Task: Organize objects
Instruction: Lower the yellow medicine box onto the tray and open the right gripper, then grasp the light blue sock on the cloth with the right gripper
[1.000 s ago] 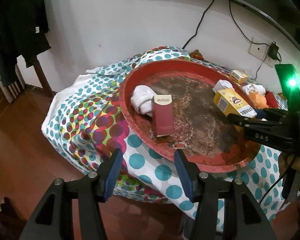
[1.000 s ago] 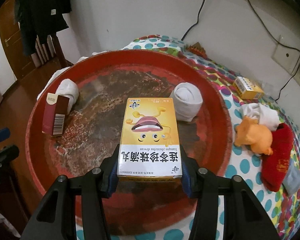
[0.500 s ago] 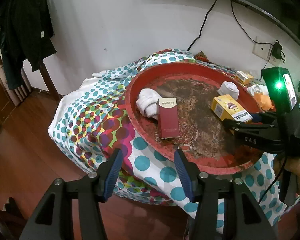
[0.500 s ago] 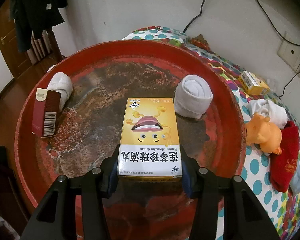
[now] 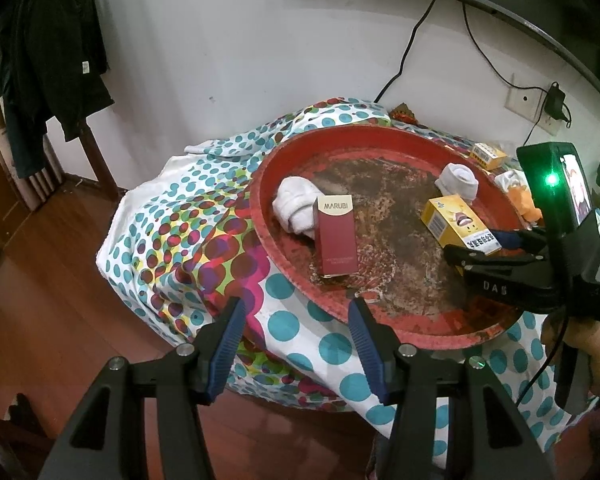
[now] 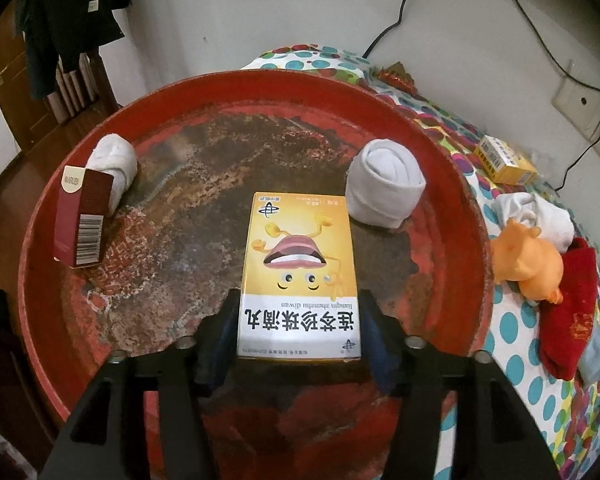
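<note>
A big round red tray [image 6: 466, 216] lies on a dotted tablecloth [image 5: 188, 240]. My right gripper [image 6: 298, 332] is shut on a yellow medicine box [image 6: 300, 264] and holds it low over the tray's middle; the box also shows in the left wrist view [image 5: 456, 222]. In the tray are a dark red MARUBI box [image 5: 336, 240], standing up, and two rolled white socks [image 6: 384, 184] [image 6: 114, 160]. My left gripper [image 5: 296, 344] is open and empty, in front of the tray's near rim.
On the cloth right of the tray are an orange toy [image 6: 528, 260], a red sock [image 6: 568, 320], white cloth [image 6: 536, 212] and a small yellow box [image 6: 504, 160]. A wall with cables and a socket [image 6: 580, 108] is behind. A wooden floor [image 5: 40, 300] lies to the left.
My right gripper has carried the yellow box further in over the tray. My left gripper has drawn back from the tray, which looks smaller.
</note>
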`<state>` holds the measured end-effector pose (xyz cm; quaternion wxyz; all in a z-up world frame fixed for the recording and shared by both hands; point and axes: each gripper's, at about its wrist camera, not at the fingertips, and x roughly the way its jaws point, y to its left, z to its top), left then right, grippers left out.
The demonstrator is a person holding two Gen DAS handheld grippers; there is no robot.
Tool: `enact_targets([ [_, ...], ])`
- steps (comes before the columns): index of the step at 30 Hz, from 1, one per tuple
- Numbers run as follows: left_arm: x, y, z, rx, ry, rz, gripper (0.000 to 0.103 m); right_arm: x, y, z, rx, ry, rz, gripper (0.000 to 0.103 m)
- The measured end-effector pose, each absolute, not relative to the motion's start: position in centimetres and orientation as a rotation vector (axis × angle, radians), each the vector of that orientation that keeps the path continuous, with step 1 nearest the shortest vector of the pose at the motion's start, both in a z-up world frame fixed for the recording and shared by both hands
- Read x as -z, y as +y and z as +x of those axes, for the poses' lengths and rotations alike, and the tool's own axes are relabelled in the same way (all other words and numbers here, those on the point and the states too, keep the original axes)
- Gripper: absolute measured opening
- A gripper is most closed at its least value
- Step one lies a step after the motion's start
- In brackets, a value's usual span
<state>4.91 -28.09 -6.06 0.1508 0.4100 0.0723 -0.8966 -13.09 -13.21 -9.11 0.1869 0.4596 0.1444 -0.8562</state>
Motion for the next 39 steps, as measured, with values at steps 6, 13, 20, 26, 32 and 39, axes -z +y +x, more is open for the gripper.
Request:
enact_targets([
  [6,6.1,-27.9,4.9,2.577,0.191,1.174,0.055,8.2,-12.2,-12.6,2.434,0.353,1.268,0.07],
  [13,6.3,-27.6,4.7,2.578,0.175,1.179,0.055,5.5,-8.9,-11.6,2.482,0.232,1.193,0.072],
  [20,6.4,-26.8,4.6,2.585,0.146,1.188,0.055,4.4,-1.9,-11.0,2.612,0.127,1.16,0.074],
  [26,6.5,-25.7,4.5,2.59,0.075,1.179,0.055,4.3,5.9,-11.5,2.743,0.074,1.192,0.075],
  [32,6.3,-24.3,4.4,2.601,-0.01,1.173,0.055,4.9,12.6,-12.9,2.762,0.203,1.227,0.078],
  [39,5.2,-20.6,4.2,2.604,-0.208,1.175,0.055,7.1,16.4,-14.9,2.635,0.426,1.283,0.084],
])
